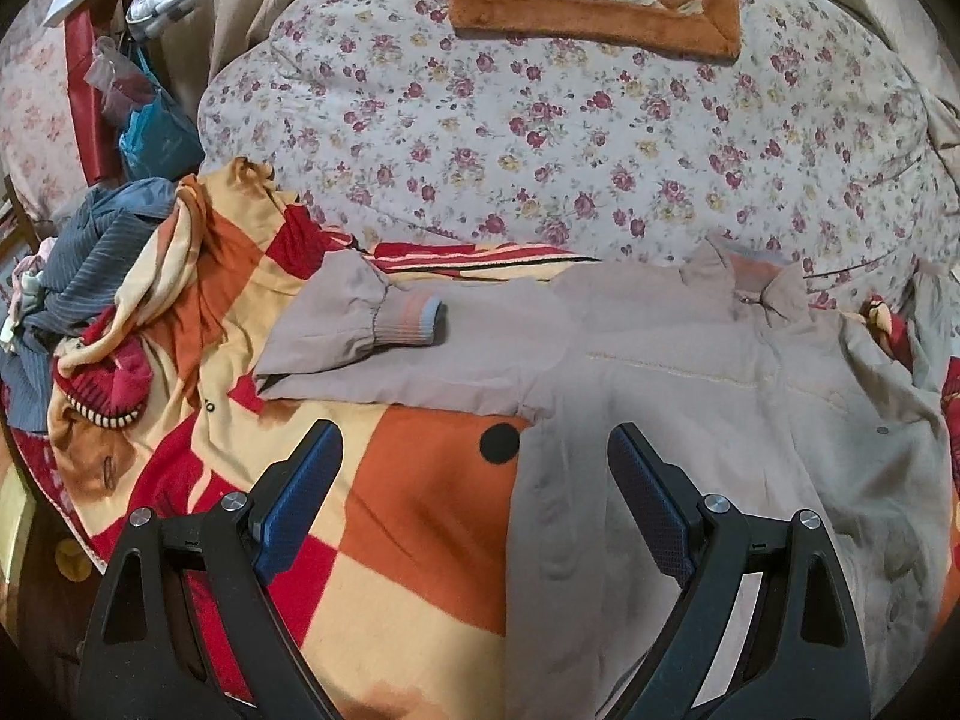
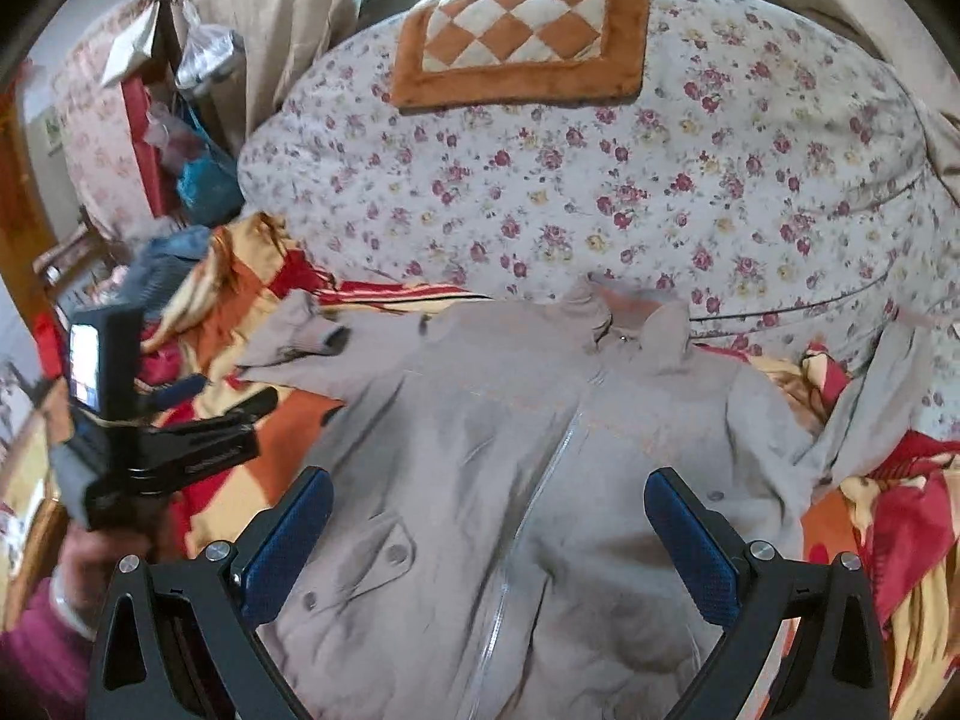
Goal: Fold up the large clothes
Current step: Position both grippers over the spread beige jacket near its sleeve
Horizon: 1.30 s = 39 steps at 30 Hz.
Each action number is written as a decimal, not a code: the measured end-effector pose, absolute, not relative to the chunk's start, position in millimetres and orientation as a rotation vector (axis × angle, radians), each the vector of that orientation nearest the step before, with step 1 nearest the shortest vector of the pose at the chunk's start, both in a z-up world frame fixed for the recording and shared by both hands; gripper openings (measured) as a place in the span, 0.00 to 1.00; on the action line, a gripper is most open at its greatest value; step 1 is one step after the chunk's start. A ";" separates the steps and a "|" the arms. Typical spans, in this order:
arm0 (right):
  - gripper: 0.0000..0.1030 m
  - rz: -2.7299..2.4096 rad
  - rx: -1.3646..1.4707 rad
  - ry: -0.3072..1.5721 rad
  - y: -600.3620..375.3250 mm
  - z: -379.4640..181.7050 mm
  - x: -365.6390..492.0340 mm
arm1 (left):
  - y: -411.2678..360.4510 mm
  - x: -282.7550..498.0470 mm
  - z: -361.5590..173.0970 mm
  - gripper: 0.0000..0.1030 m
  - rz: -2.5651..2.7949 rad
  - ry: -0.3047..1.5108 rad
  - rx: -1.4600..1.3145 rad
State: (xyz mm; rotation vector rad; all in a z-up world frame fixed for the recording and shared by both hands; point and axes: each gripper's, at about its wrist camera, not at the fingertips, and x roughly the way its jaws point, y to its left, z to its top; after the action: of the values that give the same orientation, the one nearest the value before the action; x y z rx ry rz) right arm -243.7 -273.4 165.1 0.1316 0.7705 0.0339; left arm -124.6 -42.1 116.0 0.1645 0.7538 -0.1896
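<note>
- Left gripper (image 1: 474,450): blue-padded jaws spread wide, nothing between them; it hovers over the left edge of the beige zip-front jacket (image 1: 690,420) and the orange, red and cream checked blanket (image 1: 420,510) beneath.
- Right gripper (image 2: 489,498): jaws likewise wide apart and empty, over the jacket (image 2: 540,450) body, astride the zip line.
- Jacket lies front up, collar toward the floral quilt (image 1: 570,138). One sleeve is folded across the chest area, its striped ribbed cuff (image 1: 414,315) pointing inward.
- Right wrist view only: the left gripper (image 2: 198,402) seen from outside, held in a hand (image 2: 96,564) with a magenta sleeve, at the jacket's left side; motion-blurred. Also a pocket flap with button (image 2: 393,549) and the other sleeve (image 2: 864,414) trailing off toward the quilt.
- Left wrist view only: a grey-blue striped garment (image 1: 90,276) heaped left of the blanket, and a red knit item (image 1: 114,390).
- Both views: brown and white diamond-pattern cushion (image 2: 522,36) on the quilt.
- Jacket hem is cut off by the lower frame edge in both views.
</note>
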 end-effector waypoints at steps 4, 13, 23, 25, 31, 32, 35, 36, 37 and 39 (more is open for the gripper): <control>1.00 0.012 0.117 0.788 -265.6 147.7 -229.8 | -48.9 -116.5 107.5 0.88 -0.196 0.780 0.163; 1.00 -0.032 0.085 0.833 -253.0 112.1 -219.9 | -53.7 -103.9 88.3 0.88 -0.189 0.817 0.150; 1.00 -0.039 0.159 0.892 -258.5 74.7 -210.3 | -52.2 -82.9 56.6 0.88 -0.177 0.884 0.097; 1.00 -0.041 0.157 0.910 -258.0 67.9 -207.1 | -48.3 -78.4 52.0 0.88 -0.171 0.885 0.076; 1.00 -0.025 0.208 0.948 -256.7 52.2 -198.0 | -43.2 -69.5 48.5 0.88 -0.139 0.850 0.100; 1.00 -0.031 0.199 0.950 -256.2 50.5 -196.3 | -42.2 -68.1 47.2 0.88 -0.138 0.853 0.097; 1.00 -0.042 0.158 0.963 -251.6 46.5 -194.5 | -40.4 -65.1 44.2 0.88 -0.137 0.865 0.091; 1.00 -0.044 0.144 0.966 -250.8 45.3 -194.8 | -40.3 -64.0 43.3 0.88 -0.136 0.868 0.090; 1.00 -0.045 0.134 0.969 -250.0 44.4 -194.8 | -40.1 -64.1 42.9 0.88 -0.135 0.868 0.089; 1.00 -0.043 0.130 0.970 -249.4 42.6 -195.9 | -39.7 -64.4 43.1 0.88 -0.133 0.867 0.085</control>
State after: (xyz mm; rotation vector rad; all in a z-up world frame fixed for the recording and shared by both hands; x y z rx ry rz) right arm -195.9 -249.4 42.6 0.1301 0.9697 -0.0429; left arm -64.4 -39.7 43.1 0.0854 0.8667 -0.1328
